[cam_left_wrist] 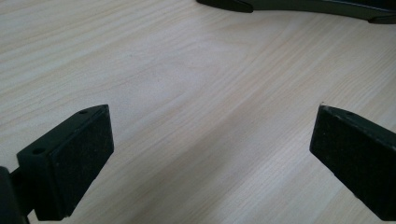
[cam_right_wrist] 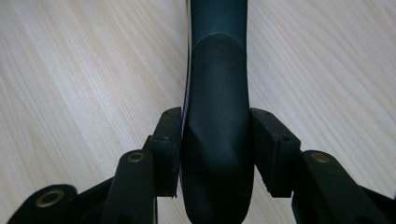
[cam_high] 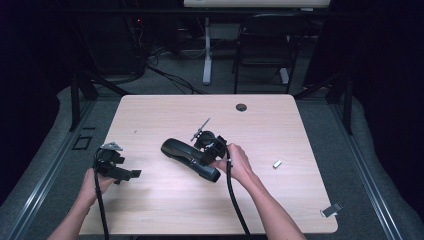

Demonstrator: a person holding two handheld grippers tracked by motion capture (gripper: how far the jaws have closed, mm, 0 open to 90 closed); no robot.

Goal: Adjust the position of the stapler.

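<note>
A long black curved object [cam_high: 182,152] lies slantwise at the middle of the wooden table [cam_high: 165,205]. My right gripper [cam_high: 205,159] is shut on it toward its near right end. In the right gripper view the pads [cam_right_wrist: 169,140] press on both sides of the dark rounded body [cam_right_wrist: 217,93], which runs away from the camera. My left gripper [cam_high: 120,172] rests at the table's left side, held low, with its jaws wide open. In the left gripper view it [cam_left_wrist: 210,158] has only bare wood between its pads, and the black object [cam_left_wrist: 299,5] shows at the top edge.
A small pale block [cam_high: 277,163] lies right of my right hand. Another small grey piece [cam_high: 331,210] sits at the table's right front corner. A cable hole [cam_high: 241,107] is near the far edge. A dark chair [cam_high: 265,45] stands beyond the table.
</note>
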